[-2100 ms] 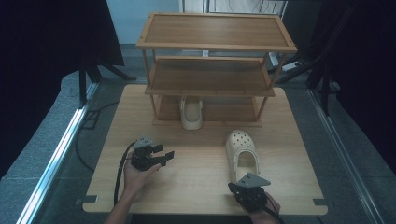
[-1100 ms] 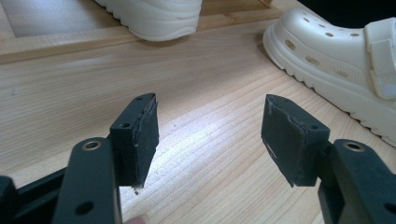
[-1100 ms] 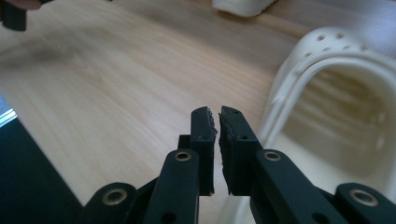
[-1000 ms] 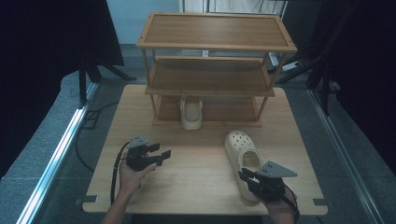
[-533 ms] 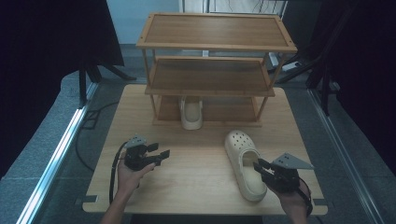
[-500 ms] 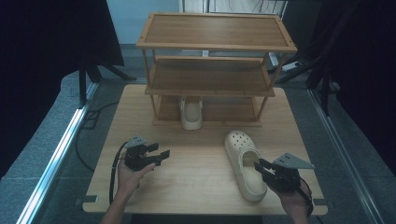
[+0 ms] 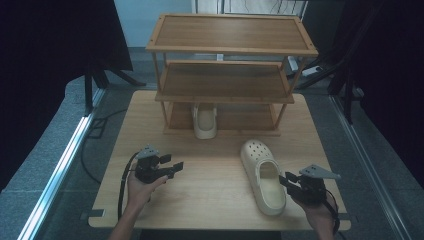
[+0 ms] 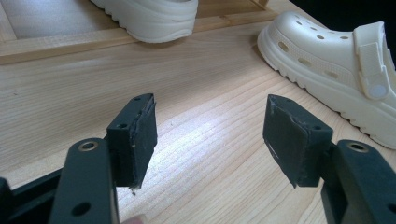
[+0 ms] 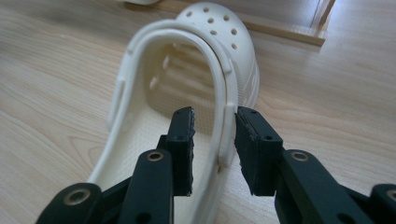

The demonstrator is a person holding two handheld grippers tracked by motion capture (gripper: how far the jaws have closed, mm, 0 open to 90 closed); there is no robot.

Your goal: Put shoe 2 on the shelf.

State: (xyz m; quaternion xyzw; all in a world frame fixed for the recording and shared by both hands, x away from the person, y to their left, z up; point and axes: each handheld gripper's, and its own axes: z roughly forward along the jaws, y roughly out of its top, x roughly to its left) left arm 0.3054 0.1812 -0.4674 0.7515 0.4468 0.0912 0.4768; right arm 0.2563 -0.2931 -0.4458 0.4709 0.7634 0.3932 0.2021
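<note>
Cream clog (image 7: 263,175) w/ round holes over the toe, plain strap; 2nd cream clog (image 7: 205,121) same shade on the rack's bottom shelf. Table (image 7: 215,165) pale wood w/ fine grain lines; rack (image 7: 230,35) warmer mid-brown wood. Both hand-held grippers black: left hand-held gripper (image 7: 172,167), right hand-held gripper (image 7: 285,179), w/ a grey top plate.

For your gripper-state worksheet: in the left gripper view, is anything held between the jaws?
No: the left gripper stands open, with bare table between its jaws.
</note>
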